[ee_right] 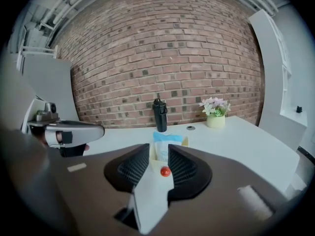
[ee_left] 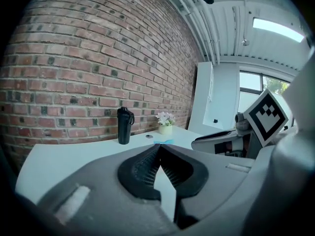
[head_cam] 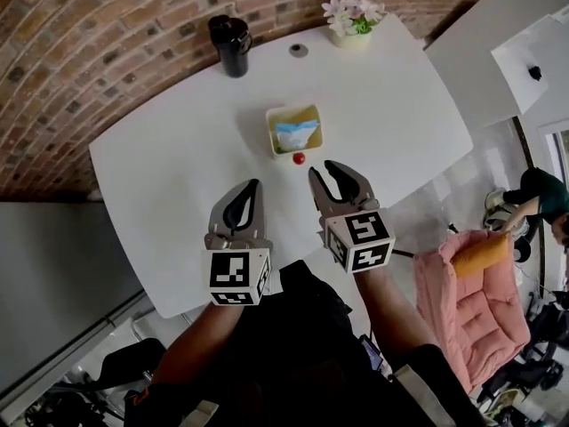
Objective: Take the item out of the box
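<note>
Though unseen in left gripper view, red ball (head_cam: 299, 158) lies beside box (head_cam: 272, 137).

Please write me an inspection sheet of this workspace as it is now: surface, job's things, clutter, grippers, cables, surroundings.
Surface: white table, dry and level.
Job's things: yellow box holds a blue-white packet; small red ball lies on the table just before the box.
Clutter: black bottle, flower pot, small grey disc, all near the far edge.
Grippers: left gripper shut, empty; right gripper open, holding nothing, pointed at the ball.
Cables: nothing seen.
Surroundings: brick wall behind; pink cushion at the right.
</note>
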